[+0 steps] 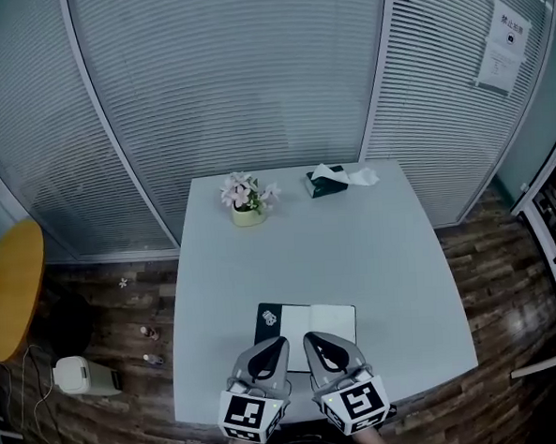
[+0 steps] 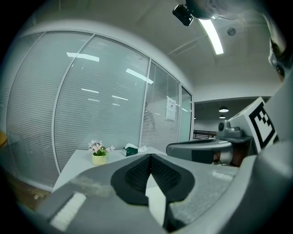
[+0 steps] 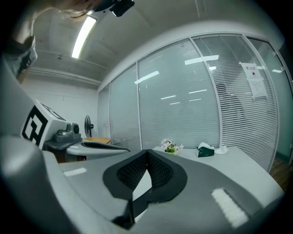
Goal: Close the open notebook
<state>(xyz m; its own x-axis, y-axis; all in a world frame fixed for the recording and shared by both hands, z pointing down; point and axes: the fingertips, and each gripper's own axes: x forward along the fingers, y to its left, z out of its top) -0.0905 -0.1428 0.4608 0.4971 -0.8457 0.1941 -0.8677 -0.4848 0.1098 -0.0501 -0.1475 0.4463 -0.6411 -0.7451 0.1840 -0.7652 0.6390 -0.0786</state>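
Note:
The open notebook (image 1: 314,321) lies flat near the table's front edge, with a dark left leaf and a white right page. In the head view both grippers hover side by side over its near edge. My left gripper (image 1: 278,341) is shut with nothing between its pads, and so is my right gripper (image 1: 310,337). In the left gripper view the black pads (image 2: 139,173) meet at the tip, with the right gripper (image 2: 201,149) alongside. In the right gripper view the pads (image 3: 158,171) also meet, and the left gripper (image 3: 87,145) is beside it. The grippers hide the notebook's near edge.
A small pot of pink flowers (image 1: 247,198) and a green tissue box (image 1: 327,181) stand at the far side of the pale table (image 1: 393,256). Glass walls with blinds stand behind. A yellow round table (image 1: 10,289) and a white bin (image 1: 81,377) are at the left.

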